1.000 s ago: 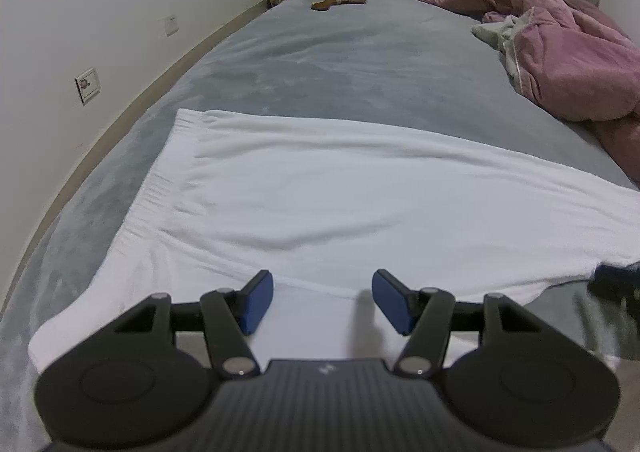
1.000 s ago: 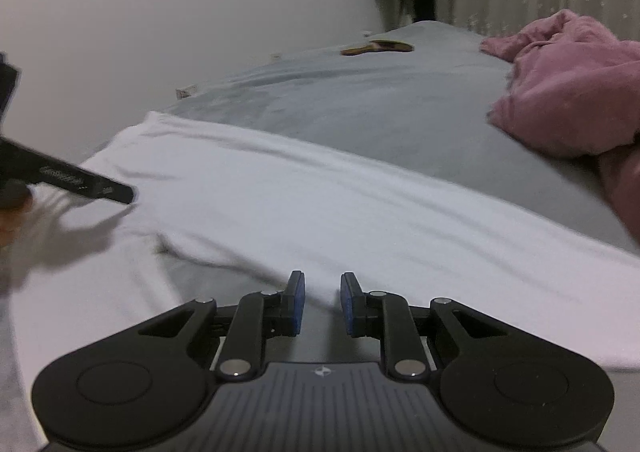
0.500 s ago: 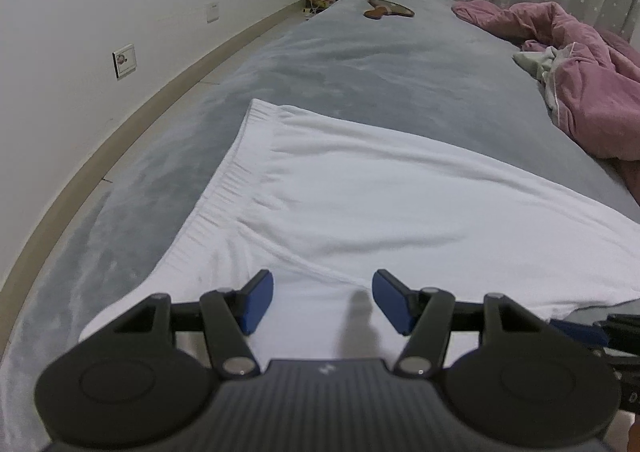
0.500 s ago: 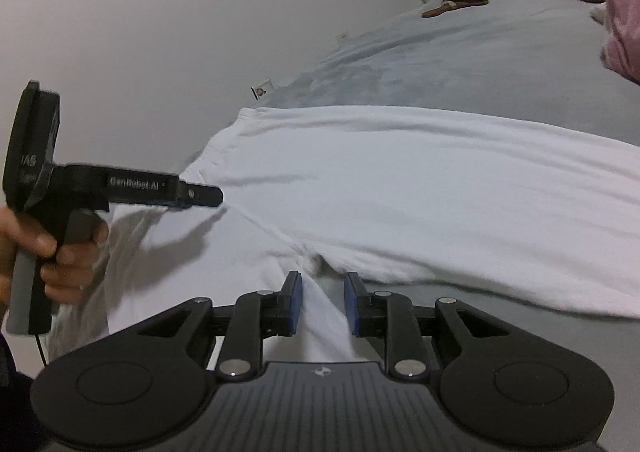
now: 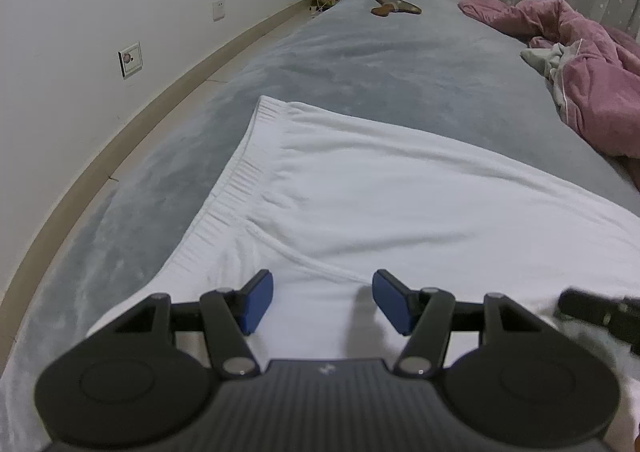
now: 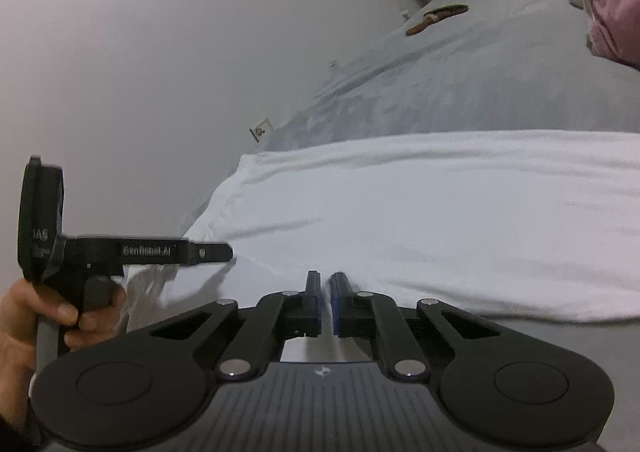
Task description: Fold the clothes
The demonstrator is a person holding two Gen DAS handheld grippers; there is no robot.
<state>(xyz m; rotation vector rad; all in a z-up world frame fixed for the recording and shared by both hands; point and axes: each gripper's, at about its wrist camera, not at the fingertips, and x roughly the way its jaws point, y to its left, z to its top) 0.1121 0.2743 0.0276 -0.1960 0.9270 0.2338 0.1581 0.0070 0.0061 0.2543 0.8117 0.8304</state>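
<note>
Right tool (image 6: 326,302) is closing at lower centre on the white trousers' (image 6: 440,211) near edge, likely to lift a fold; left tool (image 5: 323,302) hovers agape above them.

White garment (image 5: 400,187); grey bed cover (image 5: 360,63); pink blanket (image 5: 592,51); blue fingers (image 5: 258,302).

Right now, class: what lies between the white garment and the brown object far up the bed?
In the left wrist view, only bare grey bed cover lies between the white garment and the brown object.
</note>
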